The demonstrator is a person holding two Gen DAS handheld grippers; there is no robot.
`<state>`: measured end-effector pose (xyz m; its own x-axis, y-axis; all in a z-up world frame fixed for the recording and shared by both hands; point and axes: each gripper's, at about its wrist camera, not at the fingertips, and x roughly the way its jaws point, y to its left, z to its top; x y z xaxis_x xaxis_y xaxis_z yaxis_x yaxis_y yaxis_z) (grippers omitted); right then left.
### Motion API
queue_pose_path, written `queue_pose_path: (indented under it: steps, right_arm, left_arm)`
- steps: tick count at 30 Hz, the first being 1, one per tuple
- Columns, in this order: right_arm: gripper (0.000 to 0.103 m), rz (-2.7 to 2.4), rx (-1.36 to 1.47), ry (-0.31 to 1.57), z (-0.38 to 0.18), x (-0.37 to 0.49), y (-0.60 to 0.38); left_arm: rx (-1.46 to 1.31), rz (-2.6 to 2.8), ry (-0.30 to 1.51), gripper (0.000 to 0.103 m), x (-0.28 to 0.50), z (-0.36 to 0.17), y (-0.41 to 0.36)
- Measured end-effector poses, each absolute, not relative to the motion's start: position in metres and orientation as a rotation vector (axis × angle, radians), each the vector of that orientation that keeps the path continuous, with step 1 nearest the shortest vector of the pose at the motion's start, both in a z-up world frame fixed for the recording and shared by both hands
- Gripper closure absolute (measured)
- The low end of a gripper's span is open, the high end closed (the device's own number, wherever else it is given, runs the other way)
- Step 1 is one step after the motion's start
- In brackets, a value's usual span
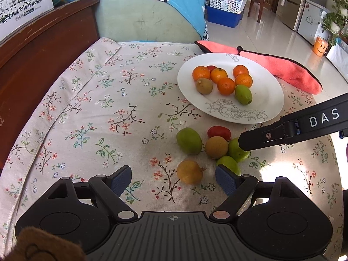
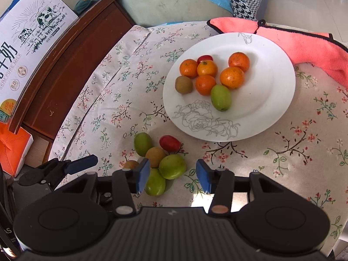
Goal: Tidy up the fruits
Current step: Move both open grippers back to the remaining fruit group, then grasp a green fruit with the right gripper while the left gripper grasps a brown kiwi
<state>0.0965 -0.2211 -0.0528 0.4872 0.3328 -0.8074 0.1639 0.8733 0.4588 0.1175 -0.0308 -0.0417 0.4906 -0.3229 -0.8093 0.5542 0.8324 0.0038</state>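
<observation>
A white plate (image 1: 267, 100) (image 2: 271, 100) on the flowered cloth holds several oranges (image 1: 226, 86) (image 2: 232, 77), a green fruit, a brown fruit and a red one. A loose pile lies on the cloth in front of it: green fruits (image 1: 189, 141) (image 2: 173, 166), brown fruits (image 1: 216, 147) (image 2: 155, 157), a red fruit (image 1: 218, 132) (image 2: 169, 143) and a yellow-brown fruit (image 1: 189, 172). My left gripper (image 1: 173, 179) is open with the yellow-brown fruit between its fingers. My right gripper (image 2: 173, 176) is open, low over the green fruits; its finger (image 1: 271, 138) reaches over the pile in the left wrist view.
A pink towel (image 1: 280, 65) (image 2: 304, 43) lies behind the plate. A dark wooden headboard (image 1: 43, 43) and a milk carton box (image 2: 28, 43) stand at the left. A cushioned chair back (image 1: 141, 24) is behind the table.
</observation>
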Motion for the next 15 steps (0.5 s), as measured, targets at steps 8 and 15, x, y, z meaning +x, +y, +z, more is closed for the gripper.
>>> queue_pose_path:
  steps: [8, 15]
  right_arm:
    - [0.057, 0.103, 0.496, 1.092, -0.058, 0.103, -0.21]
    - [0.062, 0.08, 0.481, 1.11, -0.065, 0.107, -0.204]
  left_arm:
    - [0.217, -0.527, 0.93, 0.021, 0.125, -0.049, -0.026]
    - [0.193, -0.535, 0.959, 0.03, 0.126, -0.058, -0.029]
